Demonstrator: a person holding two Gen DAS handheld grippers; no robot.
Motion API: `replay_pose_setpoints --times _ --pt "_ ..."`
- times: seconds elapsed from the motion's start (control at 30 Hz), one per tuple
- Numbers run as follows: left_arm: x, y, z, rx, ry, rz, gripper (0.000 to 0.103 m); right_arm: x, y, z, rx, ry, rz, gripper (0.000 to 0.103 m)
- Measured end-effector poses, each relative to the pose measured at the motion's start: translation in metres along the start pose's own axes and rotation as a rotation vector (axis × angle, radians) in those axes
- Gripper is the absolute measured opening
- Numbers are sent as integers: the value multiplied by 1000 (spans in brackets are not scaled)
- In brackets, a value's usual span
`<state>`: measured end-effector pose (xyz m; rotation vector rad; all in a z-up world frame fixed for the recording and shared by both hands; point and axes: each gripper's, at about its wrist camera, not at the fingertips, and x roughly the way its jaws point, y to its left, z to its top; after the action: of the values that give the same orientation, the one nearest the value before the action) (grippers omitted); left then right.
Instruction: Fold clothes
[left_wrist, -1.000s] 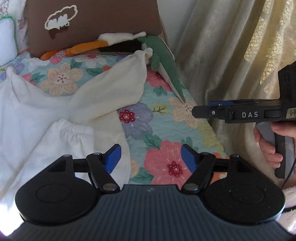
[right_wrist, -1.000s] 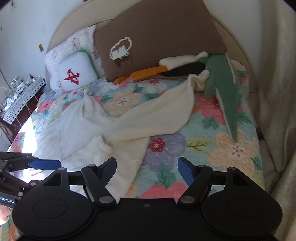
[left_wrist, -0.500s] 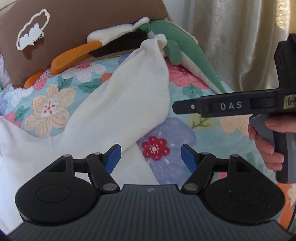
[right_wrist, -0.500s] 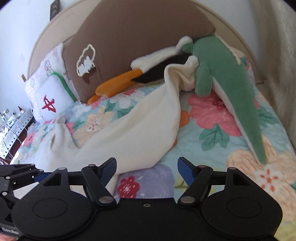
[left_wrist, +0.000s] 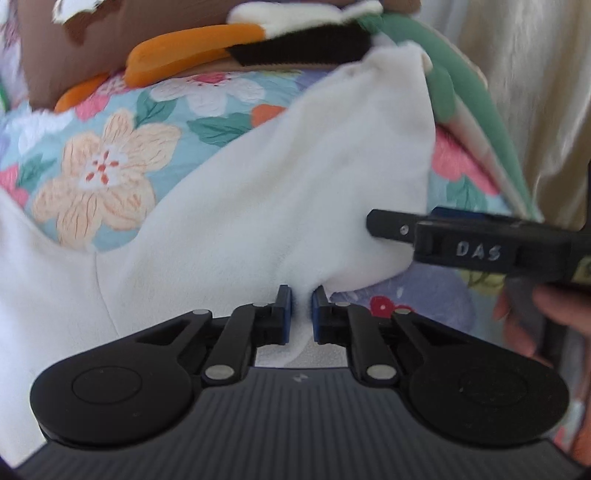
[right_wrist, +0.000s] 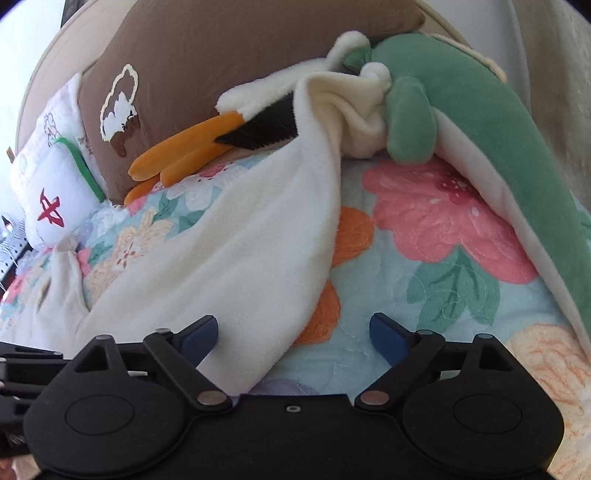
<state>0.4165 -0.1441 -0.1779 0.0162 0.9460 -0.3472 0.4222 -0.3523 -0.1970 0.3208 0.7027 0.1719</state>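
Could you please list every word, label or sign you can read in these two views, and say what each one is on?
"DAS": raised letters on the side of the right gripper, seen in the left wrist view.
A red character-like sign on the small white pillow: it shows clearly, but I cannot read it as a word.
A white-outlined cloud-like patch on the brown pillow: a picture, no text.
A small mark on the left gripper's body: too small to read.

A bed is covered by a flowery quilt. A big brown pillow and a small white pillow are leaned against a rounded headboard. A pale curtain is hung beside the bed. The room is filled with daylight.
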Motion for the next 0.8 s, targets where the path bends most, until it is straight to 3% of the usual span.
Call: replay_pose_setpoints --times 0.13,0.17,0.2,0.23,0.33,0.4,0.43,0.57,0.8 --pt "-8 15 -11 -52 -32 -46 9 8 -9 14 85 -46 19 76" --pt "-9 17 -13 -69 -34 -57 9 10 -9 22 87 -54 21 60" --pt "-10 20 -15 -87 -35 -69 9 13 -8 32 90 -45 19 22" --pt "-13 23 -16 -103 -42 -75 9 16 -7 41 105 -9 41 5" --pt "-32 37 -15 -175 -34 -121 16 -3 10 59 112 -25 126 6" --pt "-50 49 -15 -229 -16 -152 34 -28 32 66 55 -66 176 6" --pt "-65 55 -18 -230 -44 -152 42 -40 45 69 23 -81 204 6" --pt "-125 77 -31 -226 -132 -133 42 -75 94 69 -84 -75 344 6" --pt "-219 120 -81 -336 -238 -212 46 -105 205 20 -280 89 559 6"
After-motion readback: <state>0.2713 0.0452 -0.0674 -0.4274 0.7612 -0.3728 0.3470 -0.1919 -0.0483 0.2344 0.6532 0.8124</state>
